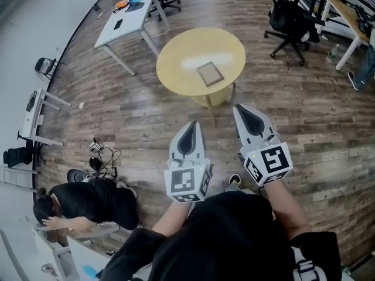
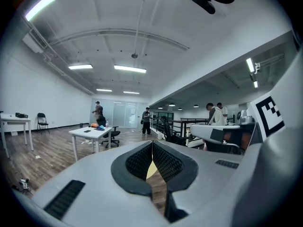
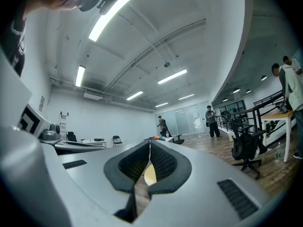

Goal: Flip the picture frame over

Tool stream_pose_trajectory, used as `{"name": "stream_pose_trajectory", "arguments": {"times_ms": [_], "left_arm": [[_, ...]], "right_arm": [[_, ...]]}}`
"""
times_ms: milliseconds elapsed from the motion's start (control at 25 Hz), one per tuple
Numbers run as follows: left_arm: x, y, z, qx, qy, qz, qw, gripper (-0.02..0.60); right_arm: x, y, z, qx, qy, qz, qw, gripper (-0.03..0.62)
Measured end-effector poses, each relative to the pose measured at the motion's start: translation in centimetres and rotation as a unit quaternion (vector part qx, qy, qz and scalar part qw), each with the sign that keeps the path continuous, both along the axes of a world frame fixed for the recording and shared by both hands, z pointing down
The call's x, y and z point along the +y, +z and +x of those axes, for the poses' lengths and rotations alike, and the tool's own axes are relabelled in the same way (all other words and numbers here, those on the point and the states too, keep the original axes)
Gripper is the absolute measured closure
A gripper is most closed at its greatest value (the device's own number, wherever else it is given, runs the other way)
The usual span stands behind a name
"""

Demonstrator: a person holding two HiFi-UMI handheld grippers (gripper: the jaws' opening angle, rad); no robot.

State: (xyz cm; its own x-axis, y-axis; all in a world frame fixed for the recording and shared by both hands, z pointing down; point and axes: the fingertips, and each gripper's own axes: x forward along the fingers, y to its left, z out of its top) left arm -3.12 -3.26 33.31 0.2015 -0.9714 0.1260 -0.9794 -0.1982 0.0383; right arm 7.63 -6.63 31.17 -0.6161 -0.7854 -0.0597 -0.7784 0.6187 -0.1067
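- Nearest, the left gripper (image 1: 191,125) and the right gripper (image 1: 240,109) point ahead, jaws pressed together with nothing between them.
- Farther on, well apart from both, the picture frame (image 1: 210,73) lies flat on the round yellow table (image 1: 176,63).
- I'd get close first, open the jaws, then pinch one frame edge and turn it gently.

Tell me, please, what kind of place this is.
Probably an open office: a white desk, a black swivel chair and a round yellow table stand on a wood-plank floor, under long ceiling lights.
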Motion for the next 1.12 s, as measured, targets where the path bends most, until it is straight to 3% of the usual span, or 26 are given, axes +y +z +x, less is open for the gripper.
{"name": "stream_pose_trajectory", "arguments": {"times_ms": [280, 600, 1120], "left_arm": [[-4.8, 0.3, 0.0, -0.011, -0.017, -0.008, 0.9998, 0.56], [-11.7, 2.2, -0.5, -0.015, -0.004, -0.01, 0.9998, 0.56], [-28.2, 3.1, -7.1, 0.005, 0.009, -0.016, 0.9998, 0.56]], "right_arm": [[-5.7, 0.9, 0.7, -0.005, -0.002, -0.008, 1.0, 0.576], [-12.4, 3.2, 0.9, 0.005, 0.018, -0.02, 1.0, 0.576], [-28.6, 3.8, -5.9, 0.057, 0.022, -0.018, 0.998, 0.576]]}}
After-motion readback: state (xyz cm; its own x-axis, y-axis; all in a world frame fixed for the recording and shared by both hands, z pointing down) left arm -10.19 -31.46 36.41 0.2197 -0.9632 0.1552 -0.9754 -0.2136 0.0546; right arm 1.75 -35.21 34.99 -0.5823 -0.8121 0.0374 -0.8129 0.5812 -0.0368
